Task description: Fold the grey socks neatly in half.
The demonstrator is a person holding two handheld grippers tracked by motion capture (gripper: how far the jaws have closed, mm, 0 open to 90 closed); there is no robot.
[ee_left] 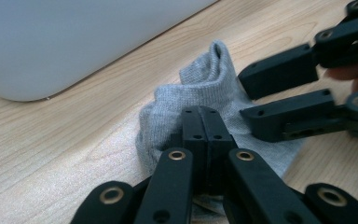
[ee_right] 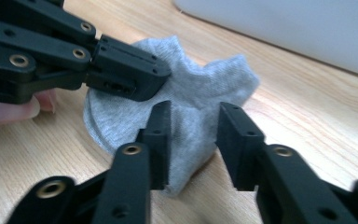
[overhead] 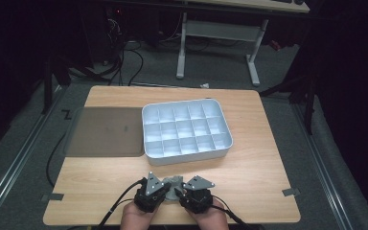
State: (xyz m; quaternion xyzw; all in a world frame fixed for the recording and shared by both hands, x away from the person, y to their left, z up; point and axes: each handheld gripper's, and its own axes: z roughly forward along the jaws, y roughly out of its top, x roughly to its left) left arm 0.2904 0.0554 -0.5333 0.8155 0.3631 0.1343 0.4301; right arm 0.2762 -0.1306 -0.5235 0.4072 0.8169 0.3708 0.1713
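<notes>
High view: a wooden counter (overhead: 249,158) carries a white compartment tray (overhead: 187,128) at centre and a dark flat lid (overhead: 106,131) touching its left side. At the lower centre of the frame, two hands hold the left gripper (overhead: 165,183) and the right gripper (overhead: 184,188) close together over a grey sock (overhead: 174,183), which lies on the counter just below the tray's near wall.

Left gripper view: the left gripper (ee_left: 204,122) has its jaws together, clamped on a fold of the sock (ee_left: 200,88) at centre frame; the right gripper enters from the right edge.

Right gripper view: the right gripper (ee_right: 193,128) holds its jaws apart, straddling a raised ridge of the sock (ee_right: 200,88) without pressing it; the left gripper enters from the upper left and grips the cloth.
</notes>
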